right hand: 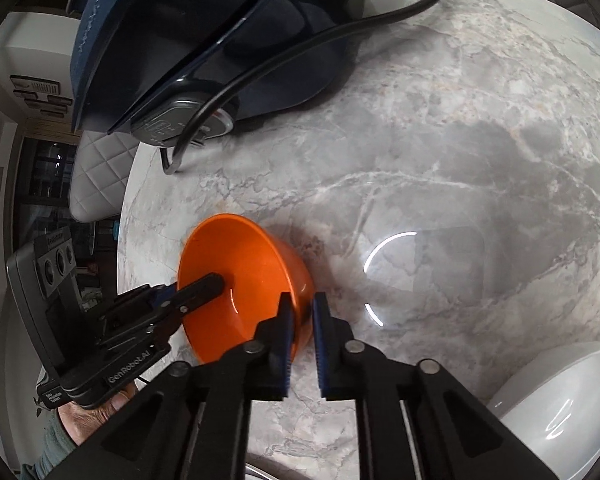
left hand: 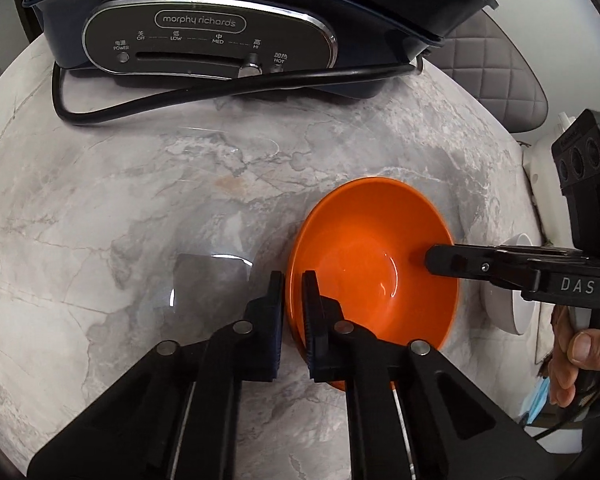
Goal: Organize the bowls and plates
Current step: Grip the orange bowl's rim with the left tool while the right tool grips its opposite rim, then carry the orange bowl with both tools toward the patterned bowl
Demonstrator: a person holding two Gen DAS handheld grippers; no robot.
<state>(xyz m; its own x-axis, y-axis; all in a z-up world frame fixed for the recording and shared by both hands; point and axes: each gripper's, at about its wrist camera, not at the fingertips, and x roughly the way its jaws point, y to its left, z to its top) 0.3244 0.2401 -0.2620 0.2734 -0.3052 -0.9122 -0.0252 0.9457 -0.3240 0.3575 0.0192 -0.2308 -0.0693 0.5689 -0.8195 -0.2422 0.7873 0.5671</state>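
Left wrist view shows the left gripper (left hand: pixel 294 280) pinching the orange bowl's (left hand: pixel 364 256) near rim on the marble tabletop (left hand: pixel 120 200), the cooker's control panel (left hand: pixel 208 36) far; right wrist view alone shows the right gripper (right hand: pixel 303 304) clamped on the opposite rim, a white bowl (right hand: pixel 572 412) near right.

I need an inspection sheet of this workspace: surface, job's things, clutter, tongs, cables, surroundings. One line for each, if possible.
Surface: grey marble table, a faint stain near its middle.
Job's things: orange bowl; white bowl at the table edge.
Clutter: dark blue cooker.
Tongs: left tongs shut on the orange bowl's rim; right tongs shut on the opposite rim.
Cables: black power cord lies loose in front of the cooker.
Surroundings: quilted chair.
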